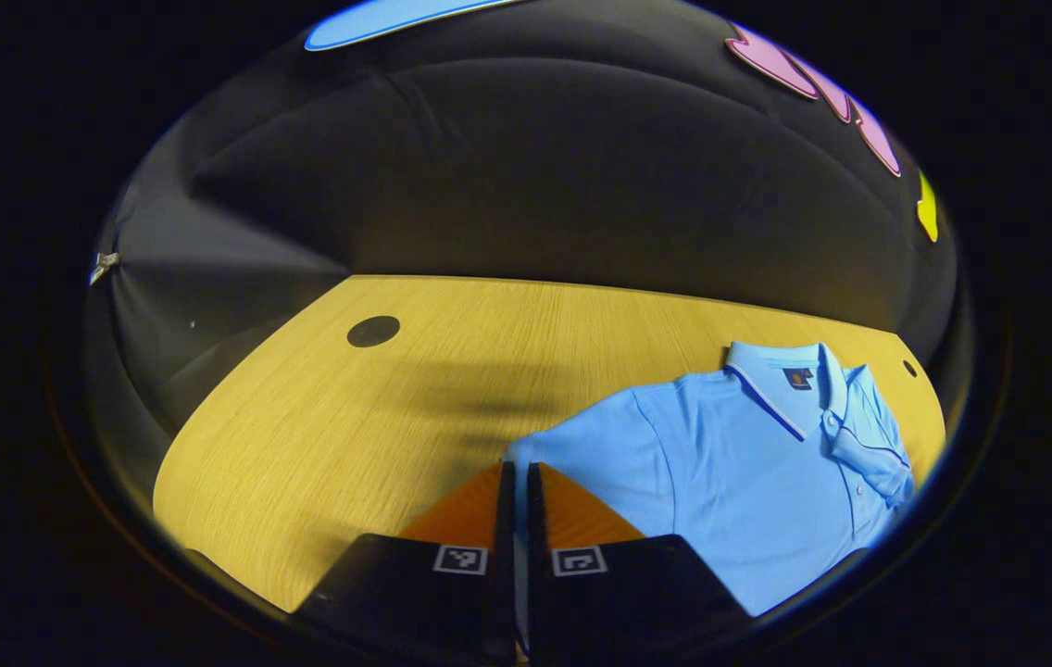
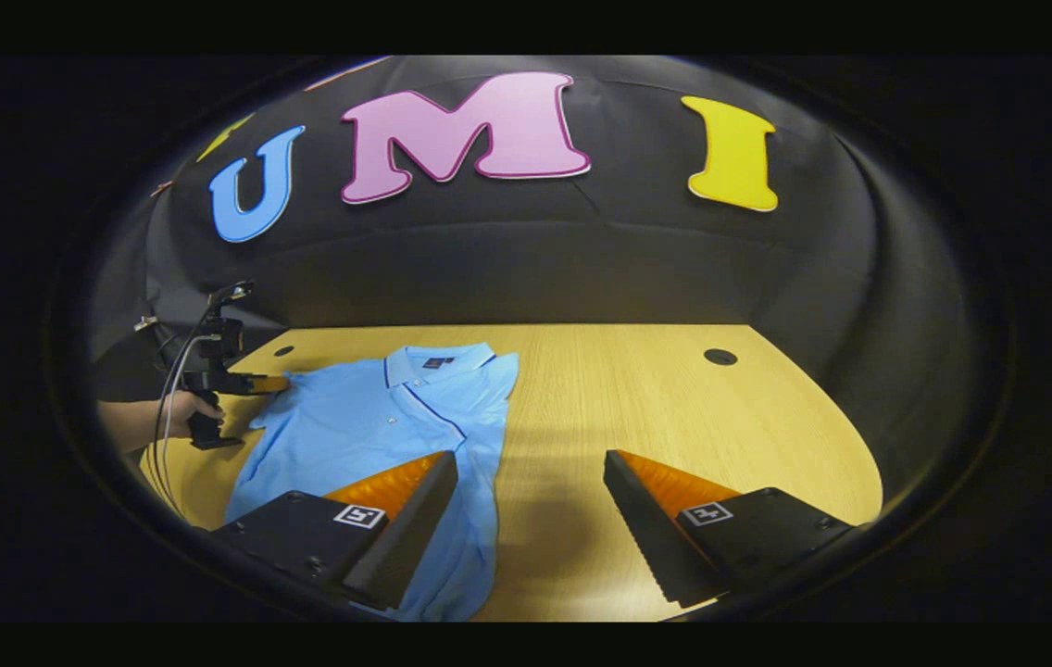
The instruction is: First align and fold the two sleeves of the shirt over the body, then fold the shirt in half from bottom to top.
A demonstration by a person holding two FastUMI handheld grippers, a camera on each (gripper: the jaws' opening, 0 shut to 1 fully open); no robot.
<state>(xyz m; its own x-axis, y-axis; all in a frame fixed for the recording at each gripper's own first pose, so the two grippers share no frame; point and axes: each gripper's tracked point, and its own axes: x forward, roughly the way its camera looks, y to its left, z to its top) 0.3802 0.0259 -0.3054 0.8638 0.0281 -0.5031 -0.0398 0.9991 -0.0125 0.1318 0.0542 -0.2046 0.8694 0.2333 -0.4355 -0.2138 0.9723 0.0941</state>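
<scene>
My shirt [image 1: 730, 472] is light blue with dark blue collar piping; the surface [image 1: 322, 435] is yellow wood-grain.

Cloth on wood, under matt plastic

The shirt [image 2: 369, 421] is soft knit cloth, matt, with a fine piqué texture; the table [image 1: 322, 417] is pale wood-grain, smooth with a low sheen; the right gripper [image 2: 531, 486] has matt plastic bodies and ridged finger faces; the wall [image 1: 526, 176] is dull cloth.

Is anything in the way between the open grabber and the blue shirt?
Nothing visible. The right gripper hangs open over the bare table, just beside the shirt, one finger already above its edge. The left gripper is at the far sleeve.
</scene>
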